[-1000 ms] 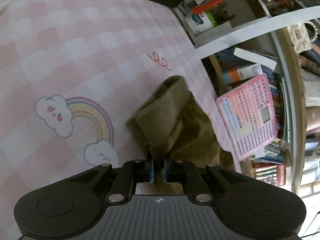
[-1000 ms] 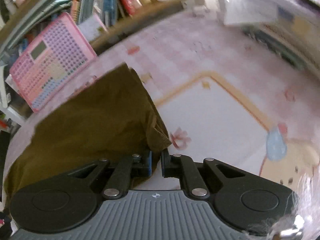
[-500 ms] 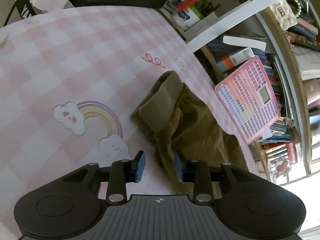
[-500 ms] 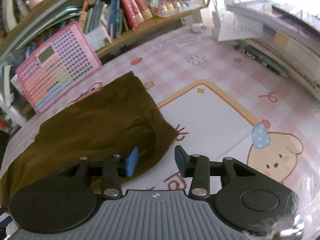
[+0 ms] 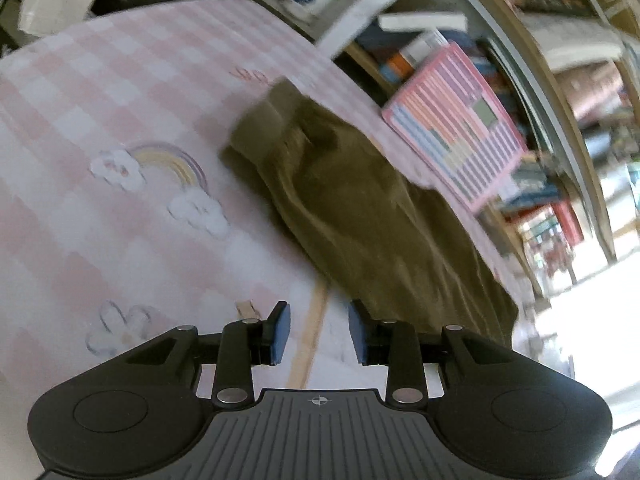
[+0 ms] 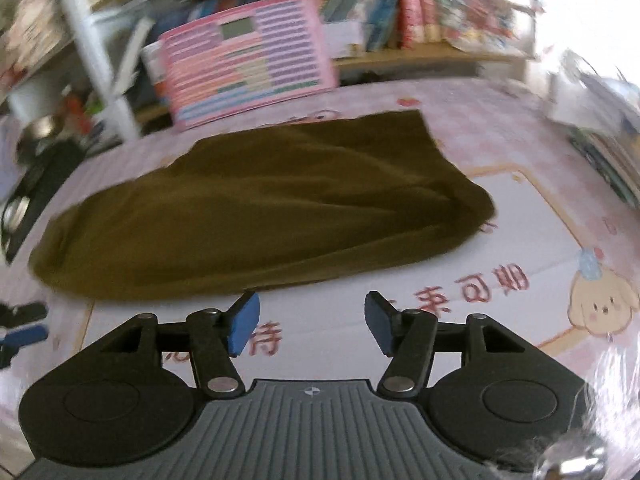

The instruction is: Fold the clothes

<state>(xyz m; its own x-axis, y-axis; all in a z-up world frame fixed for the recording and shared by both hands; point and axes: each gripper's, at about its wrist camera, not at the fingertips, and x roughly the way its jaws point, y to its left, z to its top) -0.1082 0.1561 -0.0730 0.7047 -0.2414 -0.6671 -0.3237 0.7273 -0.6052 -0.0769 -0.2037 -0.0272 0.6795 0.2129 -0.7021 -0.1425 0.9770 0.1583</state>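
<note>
An olive-brown garment (image 6: 256, 204) lies folded lengthwise on the pink checked table mat (image 6: 520, 184). In the left wrist view the same garment (image 5: 360, 208) runs diagonally, its thick hem end at the far left. My left gripper (image 5: 318, 330) stands open just short of the cloth's near edge, nothing between its blue pads. My right gripper (image 6: 308, 322) hovers in front of the garment's near fold. Its jaws are opening and hold nothing. The left gripper's fingertips (image 6: 24, 334) show at the left edge of the right wrist view.
A pink keyboard-like toy board (image 6: 248, 68) leans against a shelf of books (image 6: 400, 12) behind the garment. Stacked books and papers (image 6: 600, 136) lie at the mat's right side. A rainbow print (image 5: 168, 164) marks the mat left of the cloth.
Both grippers let go of the garment, opened and drew back from it. The cloth now lies flat on the mat, and both views have rolled.
</note>
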